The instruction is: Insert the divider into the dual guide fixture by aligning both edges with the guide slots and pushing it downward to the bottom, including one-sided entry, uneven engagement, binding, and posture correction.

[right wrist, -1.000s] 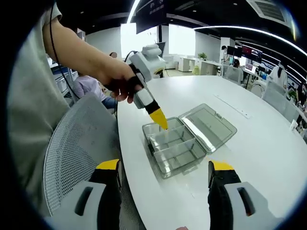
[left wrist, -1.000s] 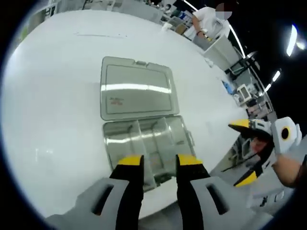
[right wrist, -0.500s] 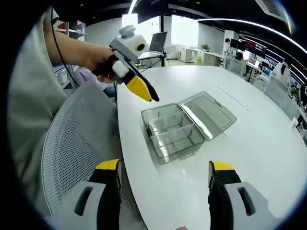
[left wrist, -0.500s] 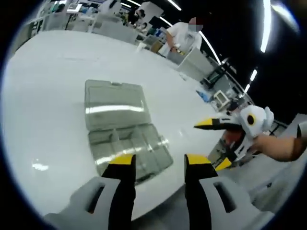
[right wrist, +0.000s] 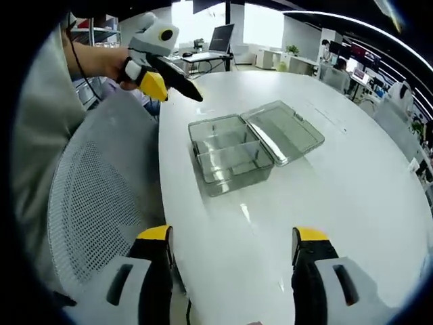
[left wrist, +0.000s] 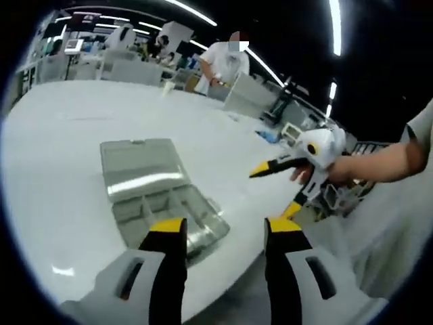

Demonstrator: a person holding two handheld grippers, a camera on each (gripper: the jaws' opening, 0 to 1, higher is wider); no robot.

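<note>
Both grippers are hanging in the air off the near edge of the white table (right wrist: 352, 183), with nothing between their jaws. Seen in its own view, the left gripper (left wrist: 220, 227) is holding its black, yellow-tipped jaws moderately apart, and the right gripper (right wrist: 232, 235) is holding its jaws wide apart in its own view. A clear plastic compartment box (right wrist: 230, 152) is sitting on the table with its hinged lid (right wrist: 284, 131) lying open flat beside the tray. A thin clear divider (right wrist: 226, 149) is standing across the tray, splitting it into compartments; whether it is fully seated I cannot tell. From the right gripper view, the left gripper (right wrist: 177, 80) is hovering above the table edge, near the box but apart from it, gripped by a hand (right wrist: 108, 64). A grey mesh office chair (right wrist: 95, 203) is standing beside the table. A person in white (left wrist: 223, 61) is standing at the far end of the room.
</note>
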